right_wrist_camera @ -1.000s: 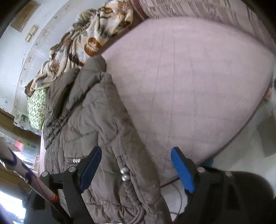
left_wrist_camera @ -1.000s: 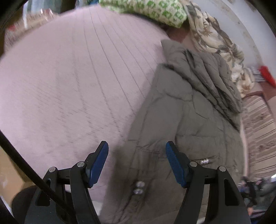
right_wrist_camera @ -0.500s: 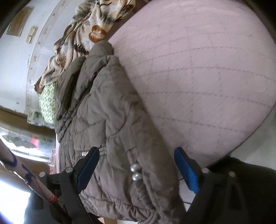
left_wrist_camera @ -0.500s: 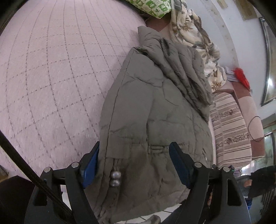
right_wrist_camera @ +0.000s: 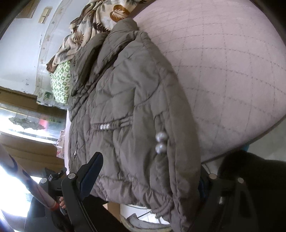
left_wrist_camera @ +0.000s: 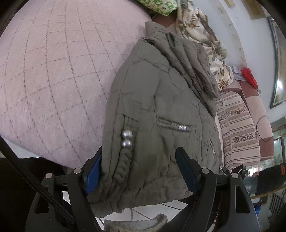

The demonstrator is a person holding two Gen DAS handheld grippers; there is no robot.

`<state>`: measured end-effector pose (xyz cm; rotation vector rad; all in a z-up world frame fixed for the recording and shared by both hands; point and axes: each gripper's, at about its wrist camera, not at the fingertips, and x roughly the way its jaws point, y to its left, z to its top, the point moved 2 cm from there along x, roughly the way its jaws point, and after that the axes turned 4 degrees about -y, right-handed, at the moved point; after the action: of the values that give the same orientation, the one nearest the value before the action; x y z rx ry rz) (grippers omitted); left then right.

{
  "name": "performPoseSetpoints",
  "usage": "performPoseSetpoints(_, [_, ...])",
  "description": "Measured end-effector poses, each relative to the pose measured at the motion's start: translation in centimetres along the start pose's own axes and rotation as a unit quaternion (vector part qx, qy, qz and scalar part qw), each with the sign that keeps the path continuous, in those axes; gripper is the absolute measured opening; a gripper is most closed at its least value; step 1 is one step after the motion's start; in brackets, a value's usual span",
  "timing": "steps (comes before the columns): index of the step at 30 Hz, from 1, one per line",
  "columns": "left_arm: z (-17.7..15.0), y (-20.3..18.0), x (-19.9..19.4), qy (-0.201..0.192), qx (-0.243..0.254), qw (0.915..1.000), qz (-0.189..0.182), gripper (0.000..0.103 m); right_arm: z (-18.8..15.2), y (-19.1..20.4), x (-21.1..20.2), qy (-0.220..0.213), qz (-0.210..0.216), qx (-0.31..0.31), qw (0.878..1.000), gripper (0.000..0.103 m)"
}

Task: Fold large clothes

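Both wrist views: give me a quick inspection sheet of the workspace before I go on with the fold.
Surface: pink quilted bed cover, bare beside the coat.
Job's things: grey puffer jacket lying lengthwise near the bed's edge, hem hanging over it; two silver beads on its side.
Clutter: floral cloth and green patterned pillow past the collar; striped blanket alongside.
Grippers: left gripper open, jaws straddling the hem; right gripper open, likewise, its far finger hidden by fabric.
Cables: black cable beside the left gripper.
Surroundings: white wall, tiled floor below.
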<state>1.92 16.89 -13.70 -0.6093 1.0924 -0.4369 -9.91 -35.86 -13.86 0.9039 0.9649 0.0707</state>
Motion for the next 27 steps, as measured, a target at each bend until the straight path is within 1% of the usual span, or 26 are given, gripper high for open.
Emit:
performPoseSetpoints(4, [-0.9,-0.3,-0.2,-0.009,0.022,0.9997,0.003,0.079,-1.1,1.2,-0.2,0.012,0.001,-0.034,0.999,0.092])
performPoseSetpoints(8, [-1.2,0.5,-0.1,-0.004,0.005,0.9999,-0.011,0.081,-2.2,1.6,0.1,0.027,0.003,-0.054,0.998,0.092])
performPoseSetpoints(10, [-1.1,0.9,0.0,-0.003,-0.005,0.9999,-0.012,0.081,-2.8,1.4,0.6,0.038,-0.009,-0.058,0.998,0.092])
performPoseSetpoints(13, [-1.6,1.5,0.1,0.005,-0.015,0.9999,-0.001,0.083,-3.7,1.1,1.8,0.062,-0.030,-0.058,0.996,0.092])
performPoseSetpoints(15, [-2.3,1.6,0.8,0.028,-0.016,0.9994,0.012,0.083,-4.4,1.6,2.2,0.065,-0.040,-0.069,0.995,0.092])
performPoseSetpoints(16, [-2.7,1.4,1.1,0.037,-0.006,0.9991,0.021,0.083,-4.6,2.0,2.2,0.061,-0.049,-0.079,0.994,0.092])
performPoseSetpoints(18, [-3.5,0.3,1.6,0.051,0.028,0.9973,0.044,0.082,-4.9,2.5,2.0,0.050,-0.068,-0.094,0.992,0.086])
performPoseSetpoints(19, [-3.7,-0.1,1.6,0.051,0.042,0.9965,0.051,0.076,-4.9,2.5,2.0,0.050,-0.068,-0.094,0.992,0.078])
performPoseSetpoints(20, [-4.1,-0.7,1.5,0.048,0.062,0.9947,0.066,0.058,-4.9,2.6,1.9,0.045,-0.076,-0.098,0.991,0.066])
performPoseSetpoints(21, [-4.4,-1.3,1.3,0.046,0.075,0.9931,0.077,0.043,-4.9,2.6,1.5,0.038,-0.091,-0.102,0.990,0.057])
performPoseSetpoints(22, [-4.5,-1.6,0.8,0.042,0.078,0.9930,0.077,0.038,-4.8,2.7,1.1,0.036,-0.096,-0.105,0.989,0.041])
performPoseSetpoints(23, [-4.5,-1.9,0.3,0.037,0.079,0.9936,0.072,0.031,-4.7,2.8,0.5,0.034,-0.092,-0.104,0.990,0.032])
performPoseSetpoints(24, [-4.3,-2.2,-0.4,0.030,0.080,0.9943,0.064,0.027,-4.5,2.9,0.0,0.032,-0.084,-0.100,0.991,0.030])
performPoseSetpoints(25, [-4.1,-2.5,-1.0,0.026,0.080,0.9947,0.060,0.026,-4.3,3.3,-0.7,0.028,-0.072,-0.096,0.992,0.026])
performPoseSetpoints(27, [-3.2,-3.5,-2.6,0.009,0.080,0.9959,0.043,0.021,-3.8,4.5,-1.9,0.020,-0.056,-0.099,0.993,0.024])
